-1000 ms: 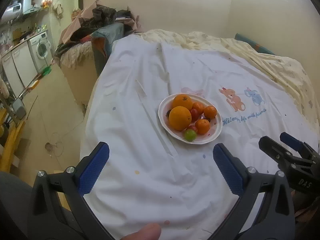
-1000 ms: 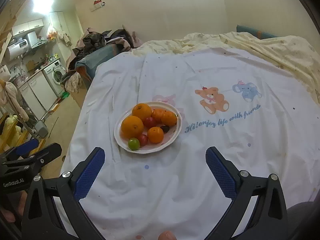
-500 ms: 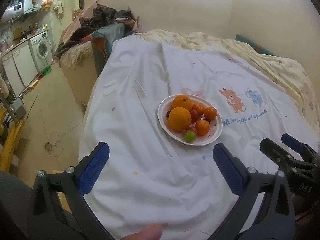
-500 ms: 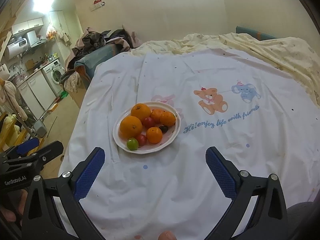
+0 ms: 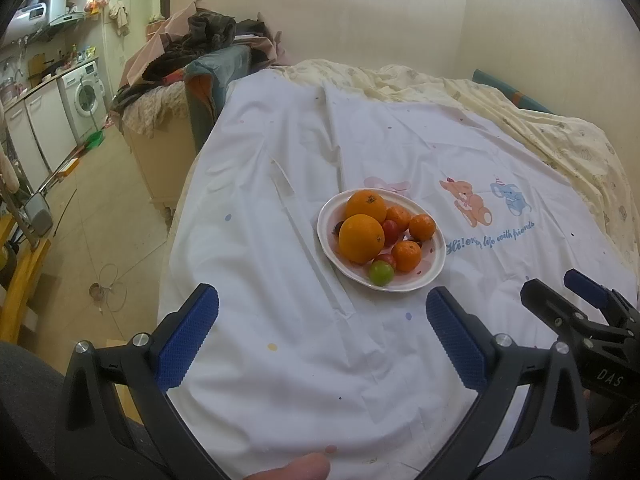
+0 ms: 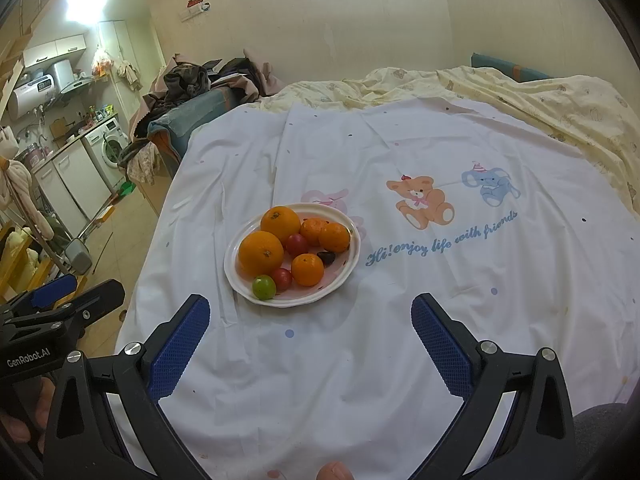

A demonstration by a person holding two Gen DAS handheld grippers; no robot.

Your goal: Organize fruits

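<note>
A white plate (image 5: pixel 434 268) (image 6: pixel 236 276) sits on the white bedsheet. It holds two large oranges (image 5: pixel 361 238) (image 6: pixel 261 253), three small mandarins (image 5: pixel 406 256) (image 6: pixel 307 269), two red cherry tomatoes (image 5: pixel 390 229) (image 6: pixel 296 244), a green one (image 5: pixel 380 273) (image 6: pixel 263 287) and a dark fruit (image 6: pixel 326 257). My left gripper (image 5: pixel 322 334) is open and empty, above the sheet short of the plate. My right gripper (image 6: pixel 310 338) is open and empty, also short of the plate. The right gripper also shows at the lower right of the left wrist view (image 5: pixel 576 300), and the left gripper at the lower left of the right wrist view (image 6: pixel 76 290).
The sheet (image 6: pixel 440 280) has a bear and elephant print (image 6: pixel 424 200). A yellow quilt (image 6: pixel 540 96) lies at the far side. Left of the bed is tiled floor (image 5: pixel 100 220), a cluttered sofa (image 5: pixel 200 72) and a washing machine (image 5: pixel 86 96).
Both views have shifted slightly; the plate sits a little lower and nearer in frame. Both grippers stay open and the fruits have not moved.
</note>
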